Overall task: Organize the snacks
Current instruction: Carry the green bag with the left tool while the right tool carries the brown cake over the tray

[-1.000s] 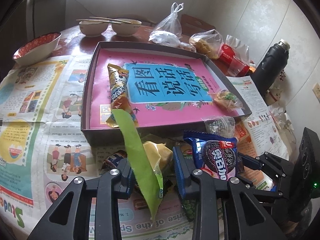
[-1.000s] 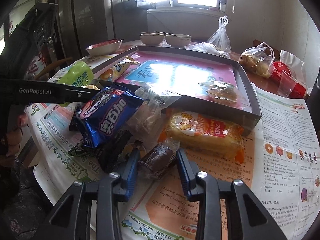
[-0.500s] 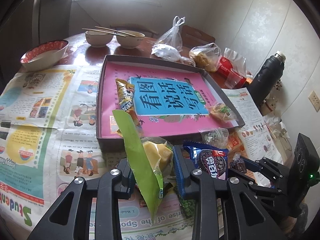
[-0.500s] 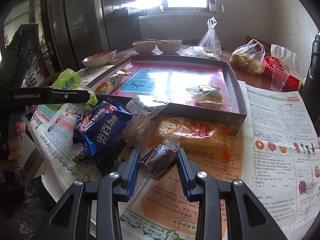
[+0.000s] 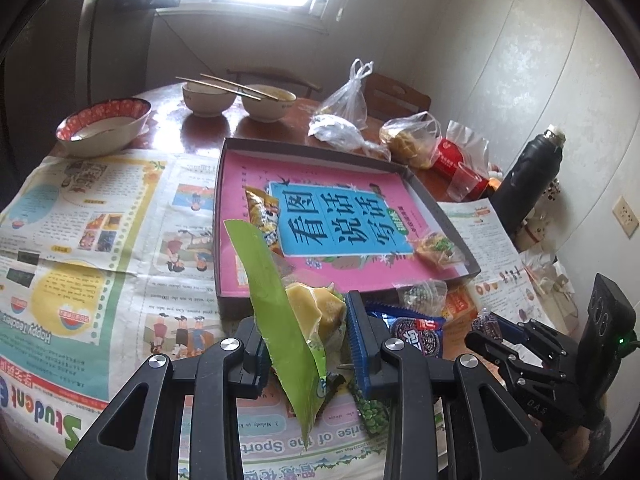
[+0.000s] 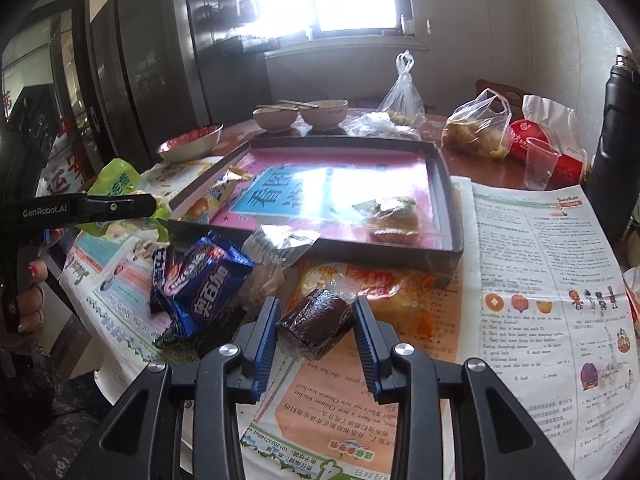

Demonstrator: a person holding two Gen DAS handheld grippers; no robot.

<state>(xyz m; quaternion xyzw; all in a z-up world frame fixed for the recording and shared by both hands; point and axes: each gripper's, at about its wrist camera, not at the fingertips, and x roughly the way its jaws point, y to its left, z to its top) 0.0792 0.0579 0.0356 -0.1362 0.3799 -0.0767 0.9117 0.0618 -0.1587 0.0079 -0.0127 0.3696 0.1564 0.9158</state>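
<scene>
My left gripper point(image 5: 308, 332) is shut on a green packet point(image 5: 280, 304) with yellow contents, held above the newspaper just before the box. From the right wrist view that left gripper point(image 6: 120, 206) and green packet point(image 6: 116, 184) show at the left, in a person's hand. My right gripper point(image 6: 316, 314) is shut on a brown cake in clear wrap point(image 6: 316, 322), lifted over the paper. The dark box point(image 5: 219, 240) holds a pink book, a yellow snack bar point(image 5: 262, 216) and a small wrapped snack point(image 5: 434, 246). A blue cookie packet point(image 6: 200, 280) and an orange bread packet point(image 6: 404, 292) lie in front of the box point(image 6: 380, 256).
Newspaper point(image 5: 80, 240) covers the near table. Behind the box stand three bowls point(image 5: 104, 126), two with chopsticks across them, and plastic bags point(image 5: 348, 116). At the right are a red pack point(image 6: 524, 140), a clear cup point(image 6: 540, 164) and a black flask point(image 5: 528, 184).
Both grippers have risen and drawn back from the table with their snacks still held. The green packet and the brown cake now hang higher above the newspaper.
</scene>
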